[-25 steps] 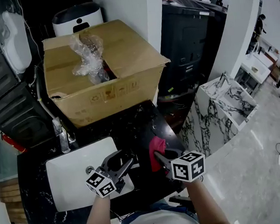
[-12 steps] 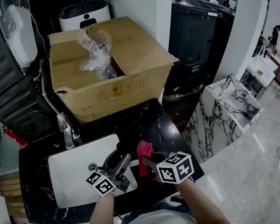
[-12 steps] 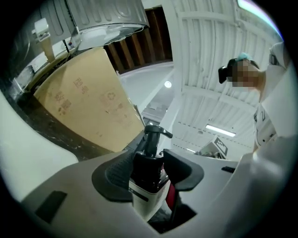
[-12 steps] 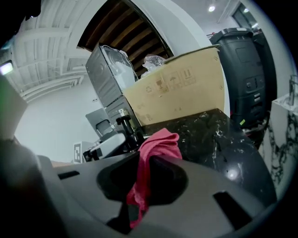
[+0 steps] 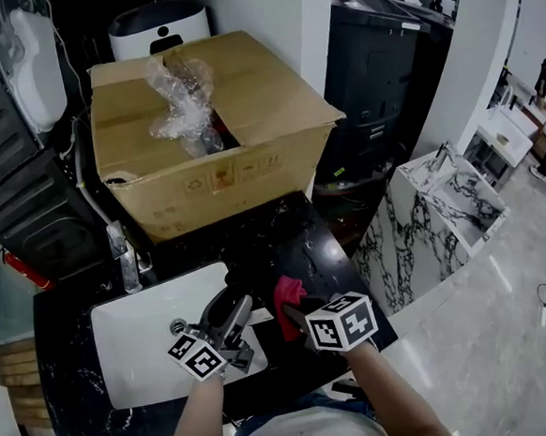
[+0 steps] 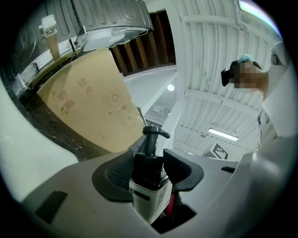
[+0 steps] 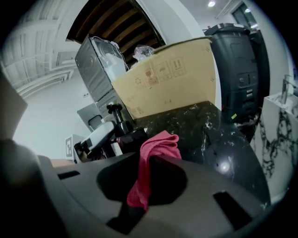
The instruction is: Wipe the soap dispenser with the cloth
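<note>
Setting: Black marbled bench (image 5: 293, 230) with a white sink (image 5: 138, 350) let into it and a big cardboard box (image 5: 209, 123) at the back. I'm working at the sink's right edge.

Left tongs (image 6: 148, 169): clenched on the soap dispenser (image 6: 150, 186), one pad on each side of its dark shoulder just under the pump.

Right tongs (image 7: 142, 179): clenched on the cloth (image 7: 158, 146). A pink-red fold stands out past the tips and a tail hangs back between the pads.

Dispenser's place: held in the left tongs by the sink's right rim. I can't tell whether its base rests on anything.

Deciding relation: from the right tongs, the dispenser lies ahead and to the left, just beyond the cloth's free fold. They are near each other, and I can't see whether they touch. In the head view the cloth sits just to the right of the left tongs' tips.

Nearer hand: the right one carries the cloth and has the gap to close. I judge the left only needs to hold steady.

Dispenser's axis: its long axis is close to upright, leaning a little, with the pump on top. The white label faces the left tongs' camera.

Spout: in the left gripper view it points to the right, which I judge is toward the cloth side.

Coming move, as I judge it: bring the fold leftward onto the bottle's side, then stroke along the upright axis.
</note>
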Tool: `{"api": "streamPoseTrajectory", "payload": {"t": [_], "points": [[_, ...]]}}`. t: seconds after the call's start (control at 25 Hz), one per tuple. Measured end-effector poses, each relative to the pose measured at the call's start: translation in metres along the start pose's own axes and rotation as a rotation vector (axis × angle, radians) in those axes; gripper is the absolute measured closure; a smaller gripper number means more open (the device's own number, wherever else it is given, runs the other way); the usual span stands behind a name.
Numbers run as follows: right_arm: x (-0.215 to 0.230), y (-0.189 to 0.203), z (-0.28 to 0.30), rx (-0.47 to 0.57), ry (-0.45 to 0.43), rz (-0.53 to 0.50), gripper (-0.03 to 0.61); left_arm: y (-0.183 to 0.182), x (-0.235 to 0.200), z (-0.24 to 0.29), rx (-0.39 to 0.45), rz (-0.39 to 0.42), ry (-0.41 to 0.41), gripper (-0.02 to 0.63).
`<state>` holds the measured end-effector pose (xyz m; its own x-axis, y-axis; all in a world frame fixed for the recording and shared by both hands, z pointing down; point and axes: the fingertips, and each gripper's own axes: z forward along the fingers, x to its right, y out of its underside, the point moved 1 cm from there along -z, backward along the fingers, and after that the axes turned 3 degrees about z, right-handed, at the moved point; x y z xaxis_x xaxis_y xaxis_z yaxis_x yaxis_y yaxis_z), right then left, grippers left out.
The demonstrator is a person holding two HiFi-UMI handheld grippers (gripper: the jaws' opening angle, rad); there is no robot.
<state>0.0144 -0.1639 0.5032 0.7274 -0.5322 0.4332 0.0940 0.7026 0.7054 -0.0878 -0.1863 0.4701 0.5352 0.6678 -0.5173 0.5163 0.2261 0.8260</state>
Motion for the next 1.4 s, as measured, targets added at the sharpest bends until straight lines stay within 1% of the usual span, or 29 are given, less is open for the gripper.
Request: {"api": "streamPoseTrajectory", "payload": {"t": [0.16,0.28,0.44,0.56,0.68,0.76,0.84,0.92,1.04,1.08,1.2,1.28,1.4], "points": [[-0.005,-0.042,-0.007,0.145,-0.046,0.015,0.529,0.001,0.002,0.000,-0.012,0.013,0.006,0.402],[-0.012,-0.061,0.000,0.184,-0.075,-0.012,0.529,0.001,0.003,-0.001,-0.019,0.016,0.006,0.402],[-0.014,-0.066,0.018,0.158,-0.069,-0.048,0.529,0.002,0.004,-0.001,-0.020,0.019,0.002,0.402],[-0.007,-0.062,0.023,0.143,-0.059,-0.010,0.529,0.002,0.004,-0.002,-0.009,0.017,-0.005,0.402],[0.008,-0.045,0.029,0.090,-0.014,0.022,0.529,0.002,0.004,0.000,-0.008,0.026,-0.010,0.402],[0.017,-0.028,0.034,0.030,0.023,0.017,0.529,0.002,0.004,0.000,-0.011,0.029,-0.015,0.400],[0.024,-0.015,0.036,-0.011,0.040,0.011,0.529,0.003,0.006,0.001,-0.020,0.041,-0.017,0.400],[0.028,-0.013,0.031,-0.008,0.038,0.026,0.529,0.006,0.010,0.004,-0.055,0.085,-0.010,0.401],[0.034,-0.022,0.013,0.048,0.046,0.049,0.529,0.016,0.018,0.014,-0.146,0.193,0.020,0.402],[0.038,-0.026,0.005,0.069,0.057,0.049,0.529,0.018,0.020,0.019,-0.167,0.215,0.027,0.402],[0.049,-0.034,-0.021,0.133,0.096,0.057,0.529,0.023,0.022,0.031,-0.201,0.238,0.054,0.403],[0.056,-0.035,-0.038,0.176,0.112,0.086,0.529,0.030,0.026,0.039,-0.254,0.274,0.105,0.402],[0.066,-0.028,-0.058,0.206,0.130,0.117,0.529,0.040,0.033,0.047,-0.380,0.365,0.217,0.398]]}}
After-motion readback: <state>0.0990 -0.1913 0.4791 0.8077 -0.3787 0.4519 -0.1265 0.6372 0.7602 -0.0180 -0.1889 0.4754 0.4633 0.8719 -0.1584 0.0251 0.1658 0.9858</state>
